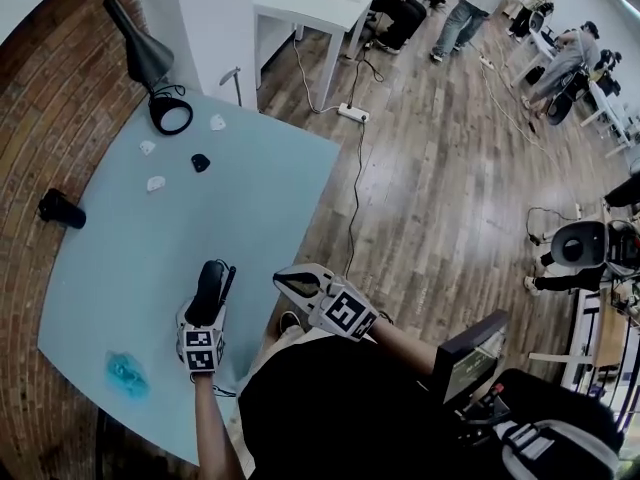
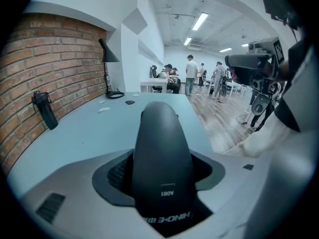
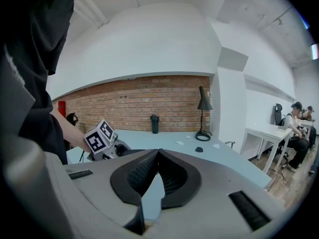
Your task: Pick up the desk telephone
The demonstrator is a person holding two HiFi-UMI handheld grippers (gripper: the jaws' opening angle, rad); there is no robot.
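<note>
1. Left gripper (image 1: pixel 204 313), lower left of the head view, is clamped on the black desk telephone (image 2: pixel 160 148). Grab's made!
2. Telephone looks clear of the blue surface (image 1: pixel 150 238), so the lift seems about done.
3. Right gripper (image 1: pixel 290 282), lower centre, is pinched together and empty.

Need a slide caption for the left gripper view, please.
Left gripper clamps the black telephone handset over a pale blue table, desk lamp and bottle beyond.
</note>
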